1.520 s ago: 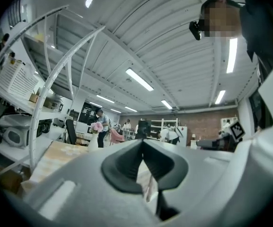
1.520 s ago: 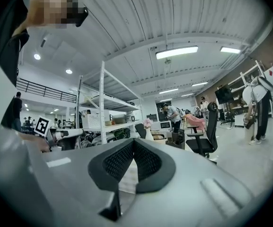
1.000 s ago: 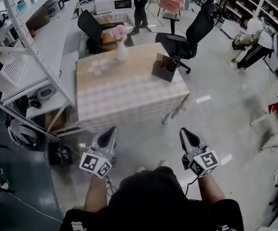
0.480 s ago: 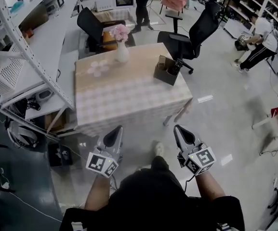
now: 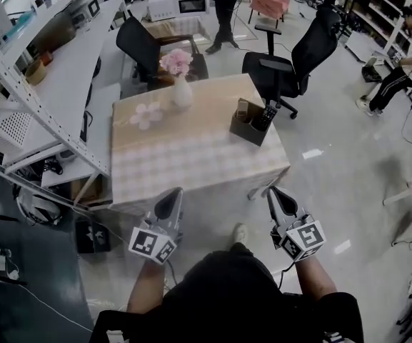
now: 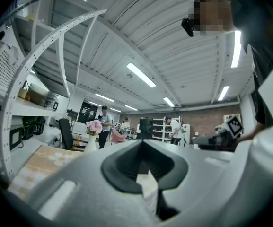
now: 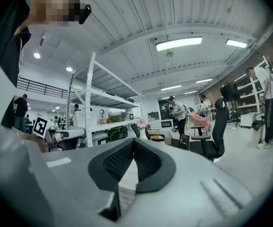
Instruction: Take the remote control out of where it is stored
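Left hand-held gripper (image 5: 171, 197) and right hand-held gripper (image 5: 275, 194), both closed, point toward table (image 5: 191, 156).

Checked-cloth table (image 5: 191, 156): flower vase (image 5: 182, 93), dark holder box (image 5: 252, 123), pink flower-shaped piece (image 5: 146, 114) on top.

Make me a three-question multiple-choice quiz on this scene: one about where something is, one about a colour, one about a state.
1. Where is the remote? A on the floor; B in the box on the table; C on a shelf.
2. What colour are the flowers? A pink; B blue; C yellow.
3. How is the left gripper? A wide open; B shut on the remote; C shut and empty.
Answers: B, the remote sticks out of the dark box on the table; A, the blooms are pink in the head view; C, the left gripper view shows the jaws together with nothing between them.
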### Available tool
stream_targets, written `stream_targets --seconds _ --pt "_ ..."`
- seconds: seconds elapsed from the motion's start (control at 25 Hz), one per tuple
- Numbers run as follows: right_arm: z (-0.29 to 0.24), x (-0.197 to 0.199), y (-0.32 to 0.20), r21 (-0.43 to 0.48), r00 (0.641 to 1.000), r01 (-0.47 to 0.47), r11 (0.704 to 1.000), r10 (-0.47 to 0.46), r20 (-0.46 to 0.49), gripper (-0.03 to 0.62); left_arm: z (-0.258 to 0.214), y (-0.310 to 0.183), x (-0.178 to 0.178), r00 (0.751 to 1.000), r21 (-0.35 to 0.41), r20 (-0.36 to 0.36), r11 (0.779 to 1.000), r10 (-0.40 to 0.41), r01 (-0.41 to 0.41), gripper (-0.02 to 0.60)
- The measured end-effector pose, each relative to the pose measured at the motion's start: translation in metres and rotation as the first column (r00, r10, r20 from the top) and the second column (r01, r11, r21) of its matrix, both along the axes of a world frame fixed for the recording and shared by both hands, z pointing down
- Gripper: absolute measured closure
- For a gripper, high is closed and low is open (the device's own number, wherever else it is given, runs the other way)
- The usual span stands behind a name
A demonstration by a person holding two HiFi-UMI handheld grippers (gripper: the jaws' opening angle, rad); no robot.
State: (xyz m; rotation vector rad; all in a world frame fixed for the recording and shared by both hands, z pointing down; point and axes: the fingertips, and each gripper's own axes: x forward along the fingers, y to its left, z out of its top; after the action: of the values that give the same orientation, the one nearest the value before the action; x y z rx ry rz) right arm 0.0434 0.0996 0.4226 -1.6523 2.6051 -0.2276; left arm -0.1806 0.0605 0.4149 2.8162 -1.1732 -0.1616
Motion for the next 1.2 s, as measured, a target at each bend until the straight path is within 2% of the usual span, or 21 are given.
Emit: stream_targets --seconds 0.4,0.64,0.88,1.2 --pt "0.011 0.092 -0.071 0.001 0.999 -0.030 1.000 0.030 0.041 0.589 0.000 -0.073 0.088 0.998 -0.011 0.043 0.999 0.036 -0.036 0.577" --pt "0.013 0.140 -0.102 -0.010 0.999 -0.017 1.000 0.017 0.042 0.589 -0.001 -0.109 0.131 0.998 -0.001 0.060 1.000 0.007 -0.007 0.577" --pt "0.017 0.173 -0.124 -0.018 0.997 -0.010 1.000 0.011 0.071 0.589 -0.008 -0.129 0.146 0.996 -0.009 -0.022 0.996 -0.083 0.083 0.577" --pt "0.029 0.189 -0.139 -0.049 0.995 -0.014 0.999 0.018 0.103 0.589 0.005 -0.147 0.157 0.995 -0.037 0.040 0.994 -0.097 0.098 0.577"
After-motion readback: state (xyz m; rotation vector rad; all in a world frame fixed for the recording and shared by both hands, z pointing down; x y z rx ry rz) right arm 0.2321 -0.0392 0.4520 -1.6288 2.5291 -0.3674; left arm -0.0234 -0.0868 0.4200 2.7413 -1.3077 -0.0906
